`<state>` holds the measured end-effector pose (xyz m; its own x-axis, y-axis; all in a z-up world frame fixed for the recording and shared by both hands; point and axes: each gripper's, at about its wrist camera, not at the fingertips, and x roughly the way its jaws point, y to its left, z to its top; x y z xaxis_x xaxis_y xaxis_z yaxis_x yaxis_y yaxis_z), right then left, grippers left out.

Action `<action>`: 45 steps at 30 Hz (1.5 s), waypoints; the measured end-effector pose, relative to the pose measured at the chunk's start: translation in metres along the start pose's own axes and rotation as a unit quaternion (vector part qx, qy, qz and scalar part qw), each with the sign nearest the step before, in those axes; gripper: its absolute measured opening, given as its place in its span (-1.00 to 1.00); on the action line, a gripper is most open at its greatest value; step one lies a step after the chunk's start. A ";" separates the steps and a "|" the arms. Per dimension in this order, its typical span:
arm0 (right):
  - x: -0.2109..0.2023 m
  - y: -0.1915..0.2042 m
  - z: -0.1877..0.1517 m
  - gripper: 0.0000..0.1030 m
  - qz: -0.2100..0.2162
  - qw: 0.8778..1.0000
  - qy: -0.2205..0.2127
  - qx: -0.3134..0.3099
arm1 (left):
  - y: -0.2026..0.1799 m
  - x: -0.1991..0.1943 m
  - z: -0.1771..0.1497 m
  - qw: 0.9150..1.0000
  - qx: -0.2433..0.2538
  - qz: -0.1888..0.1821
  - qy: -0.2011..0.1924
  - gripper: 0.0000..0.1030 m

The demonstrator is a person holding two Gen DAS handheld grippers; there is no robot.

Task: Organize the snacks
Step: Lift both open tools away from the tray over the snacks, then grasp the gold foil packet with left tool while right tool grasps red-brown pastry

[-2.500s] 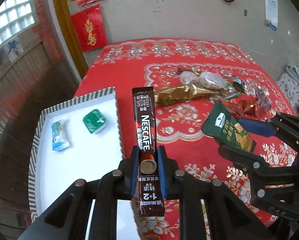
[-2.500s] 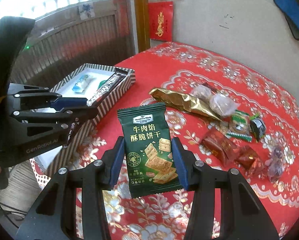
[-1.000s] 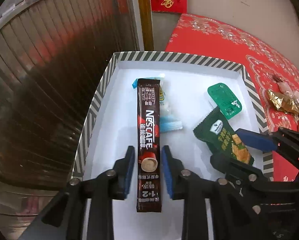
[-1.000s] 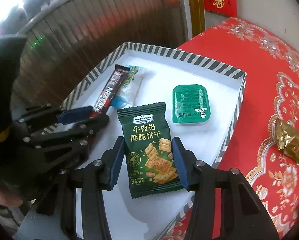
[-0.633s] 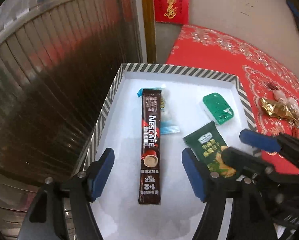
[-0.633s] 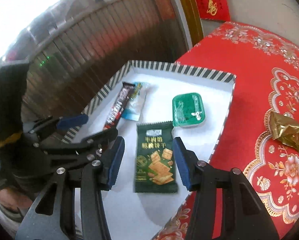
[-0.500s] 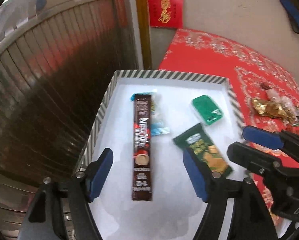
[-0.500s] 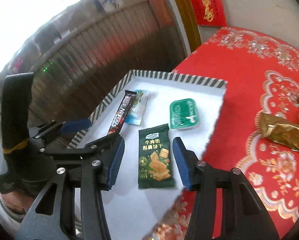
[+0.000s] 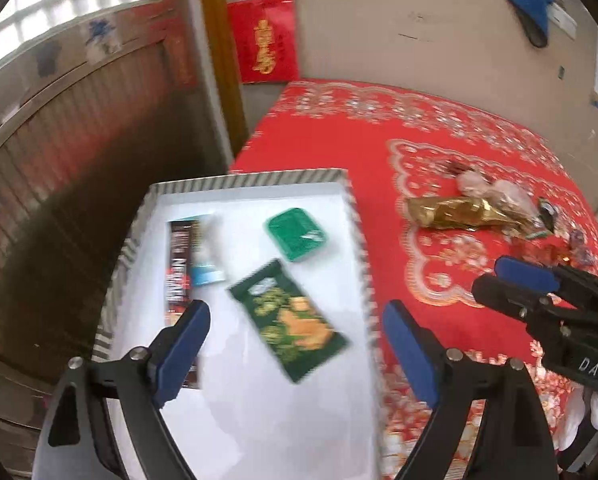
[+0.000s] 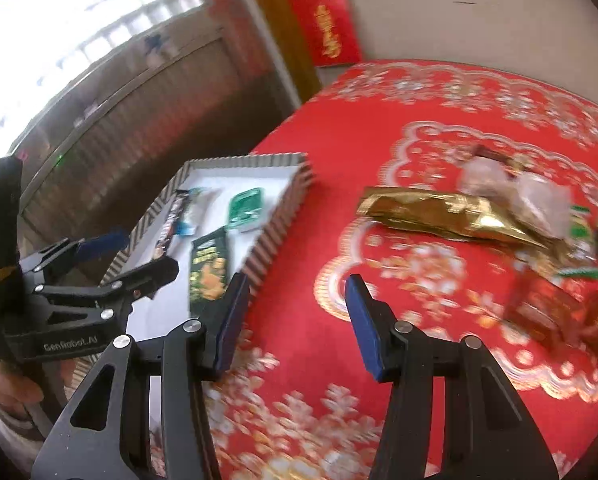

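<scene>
A white tray with a striped rim [image 9: 351,200] holds a brown Nescafe stick [image 9: 179,264], a blue-white packet [image 9: 209,252], a green tub [image 9: 297,234] and a green cracker packet [image 9: 291,320]. My left gripper [image 9: 295,352] is open and empty above the tray's near part. My right gripper [image 10: 295,320] is open and empty over the red tablecloth, right of the tray [image 10: 283,216]. A gold packet [image 10: 439,216] and several small wrapped snacks [image 10: 547,312] lie on the cloth ahead of it.
The red patterned tablecloth [image 9: 419,136] covers the table, which meets a beige wall at the back. A dark wooden panel wall [image 9: 59,160] stands left of the tray. The right gripper's body [image 9: 559,312] shows in the left wrist view.
Both grippers let go of their packets into the tray and opened. Since then both have pulled back and swung right toward the cloth and its loose snacks.
</scene>
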<state>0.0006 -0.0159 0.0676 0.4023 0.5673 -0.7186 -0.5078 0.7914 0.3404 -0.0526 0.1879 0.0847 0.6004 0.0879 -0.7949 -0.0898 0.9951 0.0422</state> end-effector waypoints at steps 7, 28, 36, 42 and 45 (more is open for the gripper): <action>-0.038 -0.042 -0.018 0.01 -0.046 0.999 -0.015 0.023 | -0.045 0.003 0.002 0.999 0.027 -0.028 0.013 0.74; -0.090 -0.138 -0.054 0.28 -0.091 0.992 -0.021 0.085 | -0.163 0.050 0.058 0.970 0.218 -0.107 0.026 0.74; -0.085 -0.146 -0.045 0.28 -0.060 0.997 -0.011 0.042 | -0.192 0.096 0.071 0.954 0.276 -0.106 0.050 0.74; -0.062 -0.132 -0.026 0.28 -0.072 0.994 0.023 -0.082 | -0.201 0.110 0.071 0.951 0.295 -0.085 0.049 0.74; -0.048 -0.127 -0.016 0.28 -0.070 0.988 0.036 -0.132 | -0.202 0.114 0.074 0.951 0.290 -0.099 0.054 0.74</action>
<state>0.0334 -0.1468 0.0491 0.4324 0.4314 -0.7918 -0.6356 0.7687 0.0717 0.0929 -0.0001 0.0310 0.4726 -0.0773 -0.8779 0.4875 0.8528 0.1873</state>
